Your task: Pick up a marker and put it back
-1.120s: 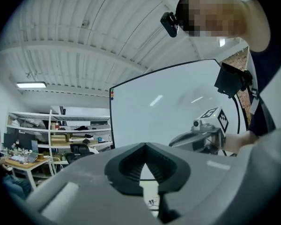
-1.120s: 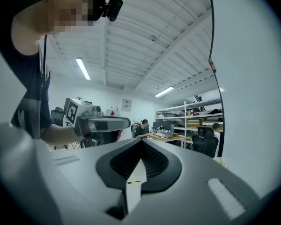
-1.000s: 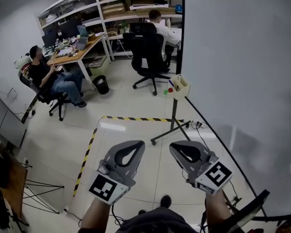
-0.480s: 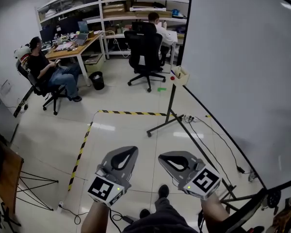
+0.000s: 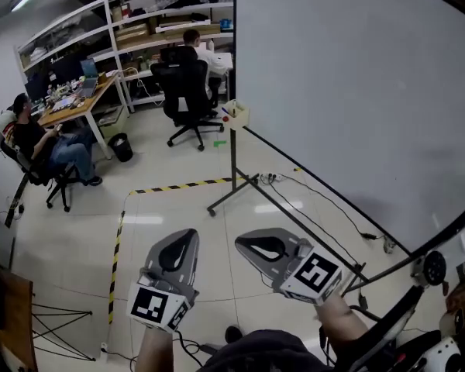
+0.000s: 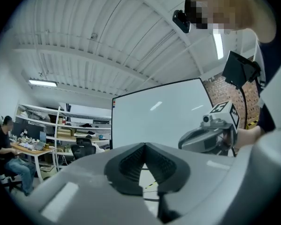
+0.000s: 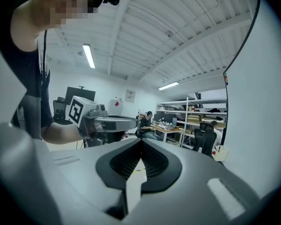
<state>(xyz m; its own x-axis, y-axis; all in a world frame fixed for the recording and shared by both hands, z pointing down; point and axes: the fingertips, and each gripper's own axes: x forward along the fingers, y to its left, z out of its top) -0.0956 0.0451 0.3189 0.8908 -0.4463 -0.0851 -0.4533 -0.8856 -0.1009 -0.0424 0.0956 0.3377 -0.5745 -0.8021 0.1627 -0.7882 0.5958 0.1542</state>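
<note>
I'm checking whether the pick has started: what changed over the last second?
The head view swung toward the whiteboard, so the tray on its stand now shows further left. Nothing was grasped or released. The left gripper and right gripper stay low, side by side, fingers shut, empty.

Head camera sat above person, faced forward and steeply down. Left gripper [image 5: 187, 235] and right gripper [image 5: 242, 243] lay near at 6 o'clock, whiteboard [image 5: 356, 91] from 12 to 3. Each gripper camera rode close behind own jaws, tilted up toward ceiling. Left one caught right gripper at 3 o'clock, right one caught left gripper at 9. All three shared whiteboard and shelving [image 5: 163, 14].
</note>
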